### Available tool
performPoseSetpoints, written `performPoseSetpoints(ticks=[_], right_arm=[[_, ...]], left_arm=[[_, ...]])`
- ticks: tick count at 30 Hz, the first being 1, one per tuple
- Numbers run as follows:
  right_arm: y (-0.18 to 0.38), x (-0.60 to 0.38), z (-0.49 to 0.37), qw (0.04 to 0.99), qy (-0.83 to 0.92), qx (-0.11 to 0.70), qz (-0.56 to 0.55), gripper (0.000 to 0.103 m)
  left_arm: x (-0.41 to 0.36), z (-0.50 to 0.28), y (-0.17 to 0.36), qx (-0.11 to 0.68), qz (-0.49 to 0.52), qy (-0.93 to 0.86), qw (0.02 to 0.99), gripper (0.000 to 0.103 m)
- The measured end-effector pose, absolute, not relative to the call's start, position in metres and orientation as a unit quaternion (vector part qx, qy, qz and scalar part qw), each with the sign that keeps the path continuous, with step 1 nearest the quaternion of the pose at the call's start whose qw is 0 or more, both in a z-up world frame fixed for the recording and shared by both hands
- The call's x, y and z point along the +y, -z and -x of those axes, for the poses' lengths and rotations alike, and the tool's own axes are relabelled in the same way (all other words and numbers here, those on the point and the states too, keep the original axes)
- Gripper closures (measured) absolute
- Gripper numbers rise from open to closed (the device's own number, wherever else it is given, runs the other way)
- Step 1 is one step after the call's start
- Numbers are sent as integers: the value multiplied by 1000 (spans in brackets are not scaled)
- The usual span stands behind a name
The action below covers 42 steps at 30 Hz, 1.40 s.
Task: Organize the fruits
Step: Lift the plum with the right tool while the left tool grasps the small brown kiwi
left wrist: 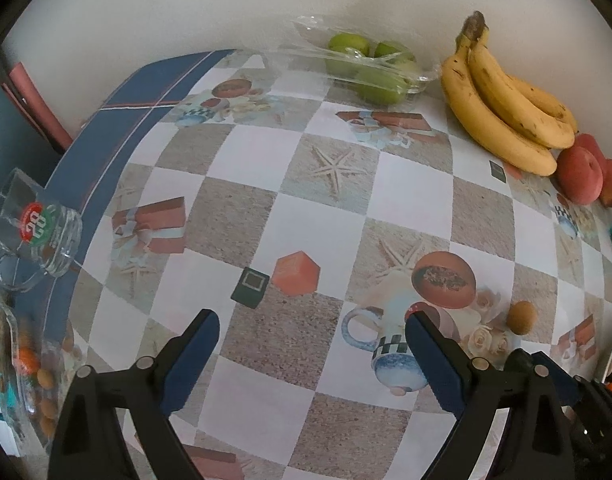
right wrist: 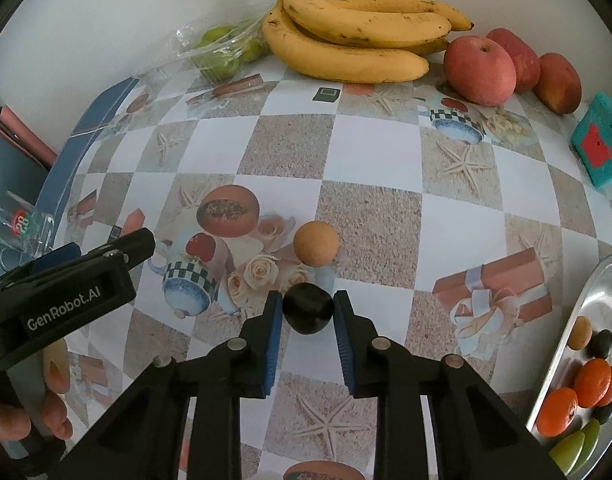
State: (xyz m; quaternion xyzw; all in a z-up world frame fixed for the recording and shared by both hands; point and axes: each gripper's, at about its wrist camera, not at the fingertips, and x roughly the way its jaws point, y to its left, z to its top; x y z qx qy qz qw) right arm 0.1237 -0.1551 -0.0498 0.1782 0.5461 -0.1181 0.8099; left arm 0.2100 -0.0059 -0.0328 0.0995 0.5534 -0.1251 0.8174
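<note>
A: Your right gripper [right wrist: 308, 312] is closing its pads on the dark fruit [right wrist: 307, 313], sitting beside the tan fruit [right wrist: 316, 244].

B: You're lifting straight, avoiding it, heading for the metal tray [right wrist: 602, 292]. Left gripper [left wrist: 312, 344] is hanging wide, empty.

At three o'clock we see the metal tray [right wrist: 594, 304] cut off, its small fruits partly lost.

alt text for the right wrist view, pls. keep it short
The right gripper is shut on a small dark fruit just above a patterned tablecloth, with a small tan round fruit just beyond. Bananas and red apples sit along the far wall, a metal tray of small fruits lies at right, and the left gripper enters from the left.
</note>
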Motion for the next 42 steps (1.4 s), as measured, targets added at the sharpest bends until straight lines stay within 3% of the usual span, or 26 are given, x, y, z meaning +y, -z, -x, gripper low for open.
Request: performPoseSetpoints(ticks=[34, 36, 40, 42], right_arm=[[21, -223, -81, 810, 163, 515, -229, 76], [20, -230, -77, 809, 167, 511, -237, 76], [19, -237, -72, 808, 169, 507, -247, 76], [19, -239, -71, 808, 169, 506, -250, 76]], left_arm=[[-93, -167, 25, 522, -111, 221, 816, 7], [-99, -165, 26, 531, -92, 243, 807, 16], [-114, -157, 29, 538, -91, 266, 795, 24], [-121, -156, 34, 546, -94, 269, 788, 37]])
